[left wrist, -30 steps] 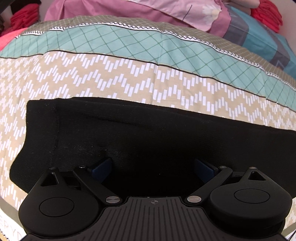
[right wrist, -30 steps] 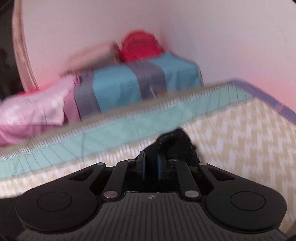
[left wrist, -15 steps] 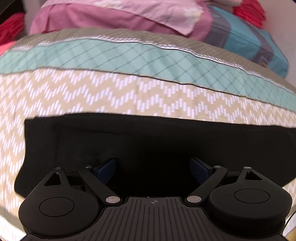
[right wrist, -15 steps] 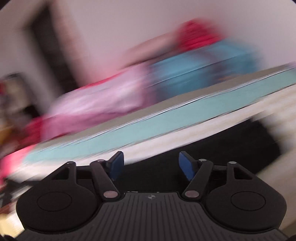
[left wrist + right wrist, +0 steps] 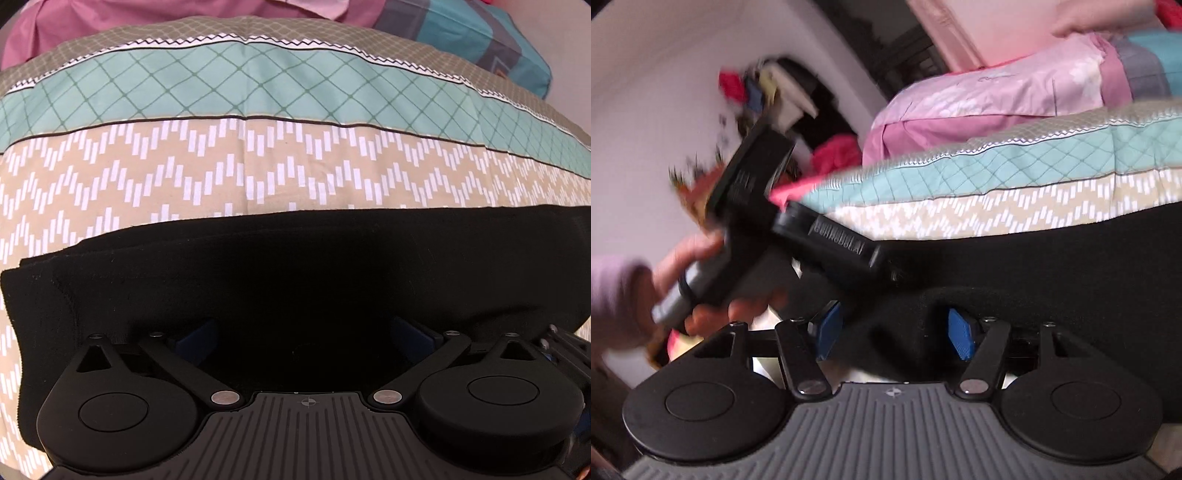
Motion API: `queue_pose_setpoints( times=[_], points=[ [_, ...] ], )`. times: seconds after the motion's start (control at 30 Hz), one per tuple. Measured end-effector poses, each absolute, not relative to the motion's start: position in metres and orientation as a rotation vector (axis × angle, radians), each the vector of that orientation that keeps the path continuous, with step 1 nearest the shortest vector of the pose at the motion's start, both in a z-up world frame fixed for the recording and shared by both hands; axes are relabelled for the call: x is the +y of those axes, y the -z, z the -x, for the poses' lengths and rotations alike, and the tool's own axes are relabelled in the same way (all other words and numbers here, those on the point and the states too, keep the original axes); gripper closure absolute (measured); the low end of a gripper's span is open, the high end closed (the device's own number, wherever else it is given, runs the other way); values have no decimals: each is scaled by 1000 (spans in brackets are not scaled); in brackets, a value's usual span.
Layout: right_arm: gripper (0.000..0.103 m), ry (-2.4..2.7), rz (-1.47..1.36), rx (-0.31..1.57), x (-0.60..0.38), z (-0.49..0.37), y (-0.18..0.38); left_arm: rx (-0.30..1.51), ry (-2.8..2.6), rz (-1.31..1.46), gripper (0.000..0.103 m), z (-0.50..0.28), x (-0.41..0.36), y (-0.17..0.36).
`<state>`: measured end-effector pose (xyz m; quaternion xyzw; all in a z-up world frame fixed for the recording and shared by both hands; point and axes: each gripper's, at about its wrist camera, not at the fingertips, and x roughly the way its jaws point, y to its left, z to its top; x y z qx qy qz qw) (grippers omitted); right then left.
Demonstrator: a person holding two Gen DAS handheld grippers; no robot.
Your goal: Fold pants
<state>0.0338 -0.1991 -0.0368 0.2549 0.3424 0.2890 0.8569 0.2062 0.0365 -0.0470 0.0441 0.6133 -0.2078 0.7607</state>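
Note:
The black pants point(image 5: 295, 273) lie flat on the patterned bedspread point(image 5: 258, 173) as a wide folded band, and also show in the right wrist view point(image 5: 1052, 266). My left gripper point(image 5: 301, 338) is open, low over the near edge of the pants, its blue pads spread wide and empty. My right gripper point(image 5: 895, 332) is open, at the pants' near edge with black cloth between and under its blue pads. The left hand-held gripper body point(image 5: 768, 236) shows in the right wrist view, just left of the pants.
Pink pillows point(image 5: 997, 96) and a blue-grey pillow point(image 5: 498, 40) lie at the head of the bed. Red clothes point(image 5: 834, 151) and a cluttered dark shelf point(image 5: 775, 96) are beyond the bed's left side. A wall runs behind.
My right gripper let go of the bunched black cloth, opened, and swung left to the pants' near edge beside the left gripper. My left gripper stayed open and edged closer over the pants.

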Motion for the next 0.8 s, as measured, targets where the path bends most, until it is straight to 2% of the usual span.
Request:
queue_pose_setpoints(
  times=[0.03, 0.07, 0.13, 0.27, 0.33, 0.43, 0.5, 0.63, 0.7, 0.77, 0.8],
  points=[
    [30, -686, -575, 775, -197, -36, 43, 1334, 459, -98, 0, -207, 38, 47],
    [19, -799, -591, 863, -193, -37, 51, 1335, 466, -100, 0, -208, 39, 46],
    [20, -913, -623, 931, -196, -35, 61, 1332, 479, -108, 0, -203, 42, 48],
    [24, -752, -779, 814, -230, -52, 66, 1323, 490, -101, 0, -199, 52, 46],
    [26, -770, -864, 842, -228, -61, 80, 1325, 487, -97, 0, -197, 55, 44],
    [22, -1028, -773, 986, -197, -58, 80, 1327, 490, -100, 0, -195, 57, 40],
    [22, -997, -689, 936, -202, -58, 70, 1322, 491, -112, 0, -194, 55, 40],
    [32, -833, -980, 905, -232, -66, 94, 1303, 479, -130, 0, -190, 49, 41],
    [30, -1009, -838, 1026, -209, -56, 90, 1295, 478, -138, 0, -188, 45, 41],
    [30, -970, -564, 1011, -205, -40, 71, 1282, 491, -137, 0, -187, 46, 40],
    [30, -937, -540, 1024, -214, -38, 65, 1273, 497, -133, 0, -186, 45, 41]
  ],
)
